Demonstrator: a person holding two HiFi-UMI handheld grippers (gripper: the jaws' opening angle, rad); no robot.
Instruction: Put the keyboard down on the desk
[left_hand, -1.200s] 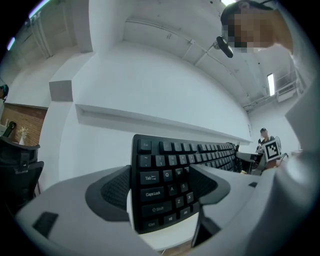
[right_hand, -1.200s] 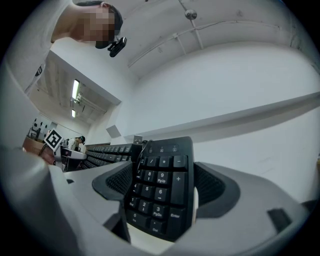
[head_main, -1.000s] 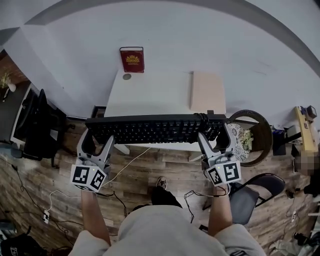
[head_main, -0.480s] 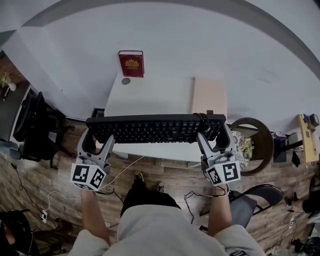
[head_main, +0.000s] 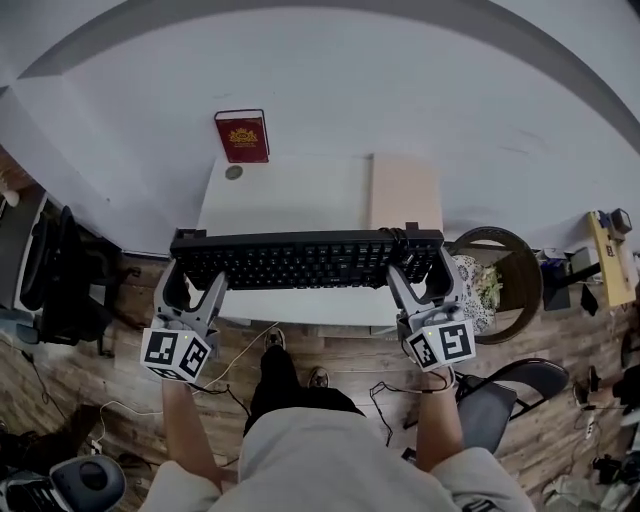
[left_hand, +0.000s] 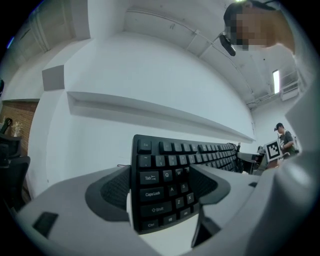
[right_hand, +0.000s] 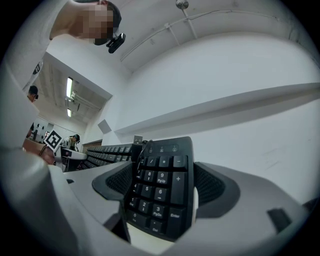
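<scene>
A long black keyboard (head_main: 305, 259) hangs level in the air over the near edge of a small white desk (head_main: 290, 195). My left gripper (head_main: 193, 285) is shut on its left end; in the left gripper view the jaws pinch the keyboard (left_hand: 162, 187) at the Tab and Caps Lock keys. My right gripper (head_main: 420, 281) is shut on its right end, and in the right gripper view the number pad (right_hand: 160, 192) sits between the jaws. A bundled cable (head_main: 403, 238) lies on the keyboard's right end.
A red book (head_main: 241, 136) leans on the wall behind the desk, with a small round thing (head_main: 233, 172) near it. A tan board (head_main: 405, 193) covers the desk's right side. A round chair (head_main: 494, 272) stands to the right, a black chair (head_main: 60, 280) to the left. Cables trail over the wooden floor.
The person has stepped toward the desk, and both grippers have carried the keyboard a little farther over the desk's near edge. Both grips hold as before.
</scene>
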